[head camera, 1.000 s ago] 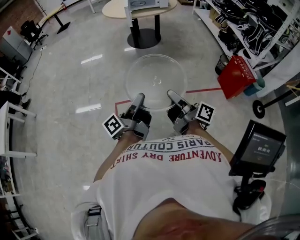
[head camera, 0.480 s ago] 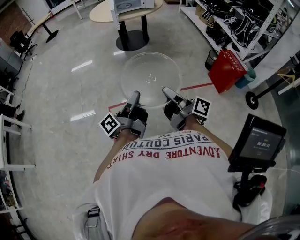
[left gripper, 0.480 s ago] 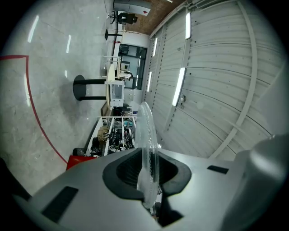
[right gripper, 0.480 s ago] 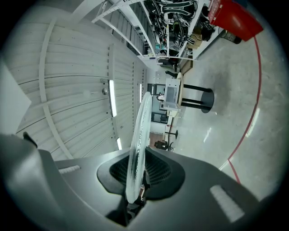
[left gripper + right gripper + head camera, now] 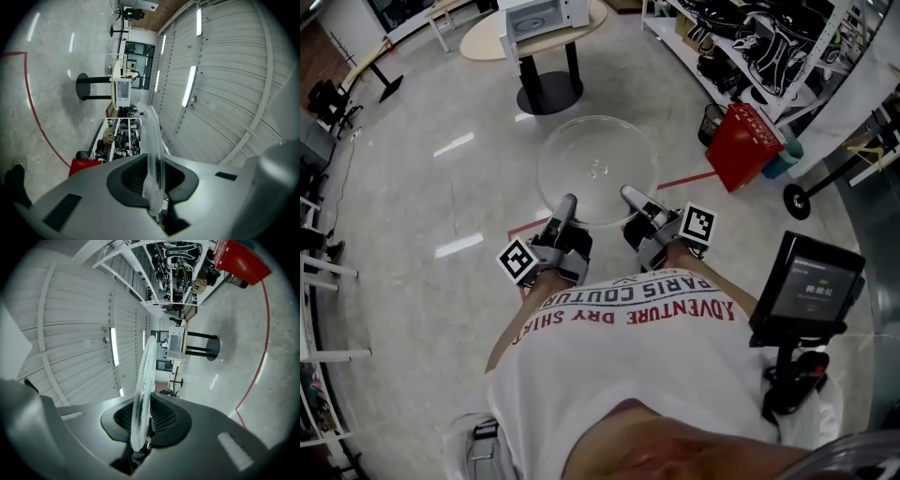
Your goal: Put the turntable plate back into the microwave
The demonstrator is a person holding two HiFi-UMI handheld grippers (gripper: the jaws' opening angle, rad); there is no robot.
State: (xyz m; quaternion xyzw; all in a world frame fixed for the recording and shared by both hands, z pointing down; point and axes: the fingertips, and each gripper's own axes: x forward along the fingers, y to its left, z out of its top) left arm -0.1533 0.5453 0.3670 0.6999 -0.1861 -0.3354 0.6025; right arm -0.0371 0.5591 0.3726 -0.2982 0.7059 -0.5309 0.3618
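Observation:
The clear glass turntable plate hangs level above the floor, held by its near rim from both sides. My left gripper is shut on the rim's near left, my right gripper on its near right. In the left gripper view the plate shows edge-on, pinched by the left gripper. The right gripper view shows the plate the same way in the right gripper. The white microwave stands ahead on a round table, with its cavity facing me.
A red bin and a black bin stand to the right, beside shelves full of gear. A screen on a stand is close at my right. Red tape lines mark the floor. The table's black pedestal lies straight ahead.
I have walked forward with the plate. The table and microwave are nearer and show more fully at the top. Both grippers keep the same hold.

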